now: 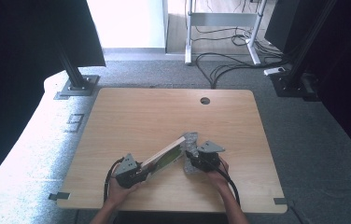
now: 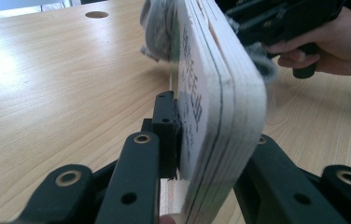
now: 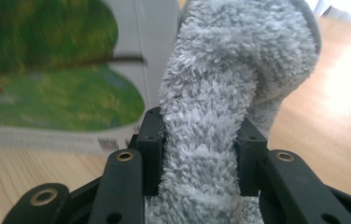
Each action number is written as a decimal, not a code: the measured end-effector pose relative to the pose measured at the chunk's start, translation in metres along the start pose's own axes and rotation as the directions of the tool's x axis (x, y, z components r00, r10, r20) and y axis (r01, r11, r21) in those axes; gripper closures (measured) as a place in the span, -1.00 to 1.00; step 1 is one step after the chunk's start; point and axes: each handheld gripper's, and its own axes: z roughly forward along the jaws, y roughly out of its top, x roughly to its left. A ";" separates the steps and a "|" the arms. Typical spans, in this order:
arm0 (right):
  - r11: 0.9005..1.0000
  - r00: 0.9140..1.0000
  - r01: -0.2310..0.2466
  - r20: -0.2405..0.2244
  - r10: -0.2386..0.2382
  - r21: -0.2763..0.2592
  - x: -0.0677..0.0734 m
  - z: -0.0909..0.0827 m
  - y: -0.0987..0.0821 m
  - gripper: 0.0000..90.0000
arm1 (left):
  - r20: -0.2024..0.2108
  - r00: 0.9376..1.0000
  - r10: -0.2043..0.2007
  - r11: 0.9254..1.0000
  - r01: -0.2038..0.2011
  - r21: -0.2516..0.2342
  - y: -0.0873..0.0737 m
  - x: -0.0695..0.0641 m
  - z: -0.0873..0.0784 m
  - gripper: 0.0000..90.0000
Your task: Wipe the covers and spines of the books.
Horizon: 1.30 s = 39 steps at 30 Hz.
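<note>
- Left gripper [image 1: 142,173]: clamped on the lower left end of the book [image 1: 164,158], near the front edge of the table [image 1: 131,116].
- In the left gripper view: both jaws pressed flat against the two covers of the book [image 2: 220,93], spine and page edges standing upright between them.
- Book: raised off the table at a tilt, running from the left gripper up and right toward the cloth [image 1: 191,140].
- Book cover, in the right gripper view: white with green artwork [image 3: 57,79] and a small printed code at the lower edge.
- Right gripper [image 1: 193,157]: closed on the grey cloth [image 3: 225,102], pile bunched between both jaws.
- Cloth: folded over at the top, touching the far end of the book on its right side.
- In the left gripper view: cloth [image 2: 157,28] draped at the far end of the book, with the right gripper [image 2: 276,21] and the hand [image 2: 337,39] holding it just beyond.
- Table: light wood, round cable hole [image 1: 205,100] near the far edge, well apart from both grippers.
- Floor: grey carpet, cables [image 1: 229,60] beyond the table.
</note>
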 end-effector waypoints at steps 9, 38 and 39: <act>0.991 1.000 0.017 0.003 -0.018 0.131 0.002 0.012 -0.007 0.38 | 0.002 1.000 0.001 1.000 -0.001 0.002 0.000 0.000 0.000 0.68; 0.975 0.921 -0.222 0.329 0.209 0.002 -0.060 -0.052 -0.009 -0.12 | -0.006 1.000 -0.010 1.000 0.010 -0.016 0.000 0.000 -0.002 0.76; 0.979 0.932 -0.203 0.305 0.195 -0.006 -0.056 -0.052 -0.007 -0.12 | -0.001 1.000 -0.014 1.000 0.014 -0.016 0.000 0.001 -0.003 0.76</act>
